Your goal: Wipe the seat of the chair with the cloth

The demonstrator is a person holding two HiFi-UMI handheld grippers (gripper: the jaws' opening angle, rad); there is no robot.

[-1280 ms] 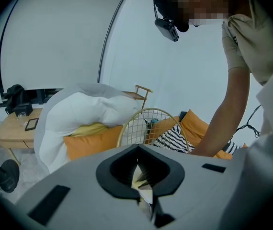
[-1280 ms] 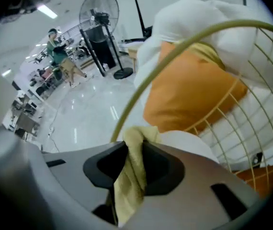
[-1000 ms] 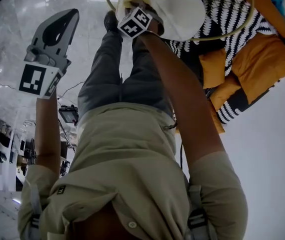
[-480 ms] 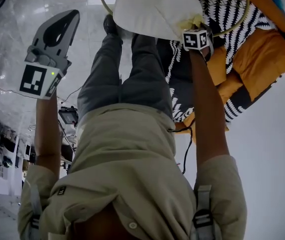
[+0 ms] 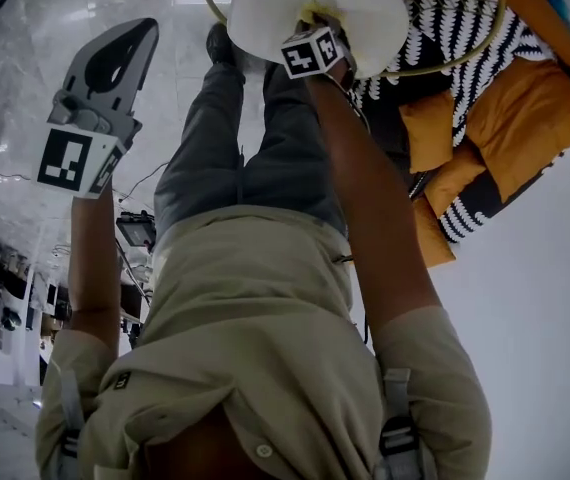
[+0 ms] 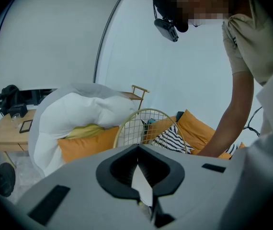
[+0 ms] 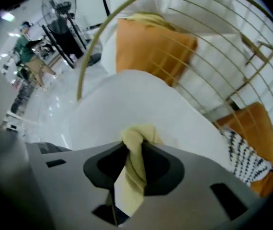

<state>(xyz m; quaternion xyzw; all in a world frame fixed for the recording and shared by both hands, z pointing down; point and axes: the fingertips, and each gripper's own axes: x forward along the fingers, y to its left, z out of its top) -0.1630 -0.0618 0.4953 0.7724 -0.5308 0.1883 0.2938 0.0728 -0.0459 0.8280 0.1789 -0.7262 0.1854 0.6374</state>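
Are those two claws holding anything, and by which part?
The right gripper pinches the yellow cloth by a bunched-up fold, its end poking past the jaw tips. The left gripper, jaws together, holds nothing.

In the head view the top edge cuts off the far rim of the white chair seat [image 5: 265, 13]. The right gripper [image 5: 314, 32] shows only its marker cube [image 5: 310, 54], with a yellow scrap of cloth [image 5: 310, 12] peeking out. In the left gripper view the left gripper [image 6: 139, 176] blocks the lower wire chair back [image 6: 146, 123], and distant figures [image 7: 28, 56] in the right gripper view are too blurred to identify.
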